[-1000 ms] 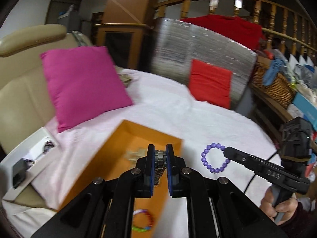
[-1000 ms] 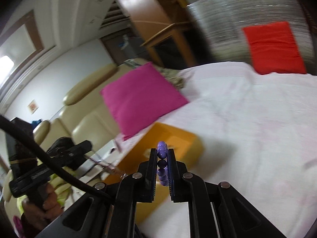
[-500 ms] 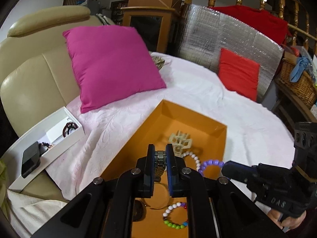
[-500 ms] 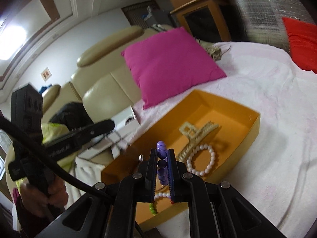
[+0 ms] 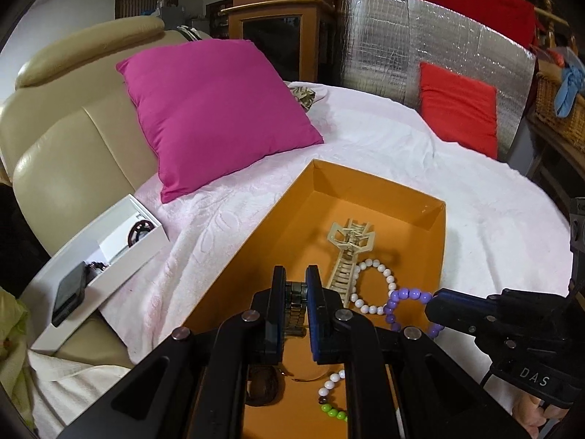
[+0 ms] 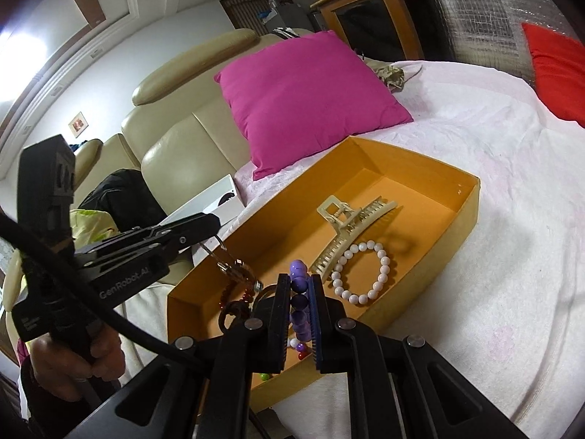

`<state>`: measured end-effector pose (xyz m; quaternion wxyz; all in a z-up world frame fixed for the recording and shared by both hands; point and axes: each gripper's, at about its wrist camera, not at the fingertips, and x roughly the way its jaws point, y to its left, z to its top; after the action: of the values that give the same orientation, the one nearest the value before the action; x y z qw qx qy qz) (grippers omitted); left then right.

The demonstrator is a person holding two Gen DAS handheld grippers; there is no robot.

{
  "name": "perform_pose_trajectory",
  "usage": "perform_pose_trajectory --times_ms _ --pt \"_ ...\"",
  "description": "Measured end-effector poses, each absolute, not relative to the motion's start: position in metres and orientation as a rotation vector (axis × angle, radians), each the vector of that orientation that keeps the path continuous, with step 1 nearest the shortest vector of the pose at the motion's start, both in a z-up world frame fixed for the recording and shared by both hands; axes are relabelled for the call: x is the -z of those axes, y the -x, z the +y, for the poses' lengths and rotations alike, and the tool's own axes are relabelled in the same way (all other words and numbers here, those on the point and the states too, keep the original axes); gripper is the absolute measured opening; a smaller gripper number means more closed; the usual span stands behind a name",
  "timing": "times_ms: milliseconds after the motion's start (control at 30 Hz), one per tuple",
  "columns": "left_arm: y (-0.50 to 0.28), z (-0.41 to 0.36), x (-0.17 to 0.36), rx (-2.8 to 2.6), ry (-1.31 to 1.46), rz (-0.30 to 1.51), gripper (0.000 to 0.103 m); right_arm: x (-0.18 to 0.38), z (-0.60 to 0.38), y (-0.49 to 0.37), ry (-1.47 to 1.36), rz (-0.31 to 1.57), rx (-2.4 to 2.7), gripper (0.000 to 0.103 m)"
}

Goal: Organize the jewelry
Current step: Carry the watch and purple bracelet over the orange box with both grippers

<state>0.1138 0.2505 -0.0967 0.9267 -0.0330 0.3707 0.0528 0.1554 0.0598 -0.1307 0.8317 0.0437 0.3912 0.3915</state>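
An open orange box [image 5: 435, 205] [image 6: 468, 190] lies on a white blanket. In it are a cream hair claw [image 5: 349, 245] [image 6: 351, 219], a white bead bracelet [image 5: 373, 285] [image 6: 362, 274], a multicoloured bead bracelet [image 5: 331, 395] and a dark red bead piece [image 6: 234, 300]. My left gripper [image 5: 295, 292] is shut on a metal watch band [image 5: 294, 307] above the box's near part; it also shows in the right wrist view [image 6: 210, 228]. My right gripper [image 6: 299, 292] is shut on a purple bead bracelet [image 6: 299, 303] [image 5: 406, 301] above the box.
A magenta cushion [image 5: 215, 109] leans on a beige sofa [image 5: 65, 139]. A white box [image 5: 109, 252] with a phone [image 5: 67, 294] sits at the left. A red cushion [image 5: 457, 109] rests against a silver foil panel [image 5: 420, 51]. A wicker basket [image 5: 559, 109] stands at the right.
Both grippers have moved from beside the box to above it, each still holding its piece. The purple bracelet now hangs over the box's right part.
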Motion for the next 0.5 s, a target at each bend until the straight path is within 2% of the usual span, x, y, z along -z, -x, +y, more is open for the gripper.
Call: perform_pose_trajectory --times_ms 500 --pt "-0.1175 0.2450 0.1012 -0.131 0.033 0.773 0.011 0.1397 0.0638 -0.1596 -0.088 0.852 -0.831 0.011"
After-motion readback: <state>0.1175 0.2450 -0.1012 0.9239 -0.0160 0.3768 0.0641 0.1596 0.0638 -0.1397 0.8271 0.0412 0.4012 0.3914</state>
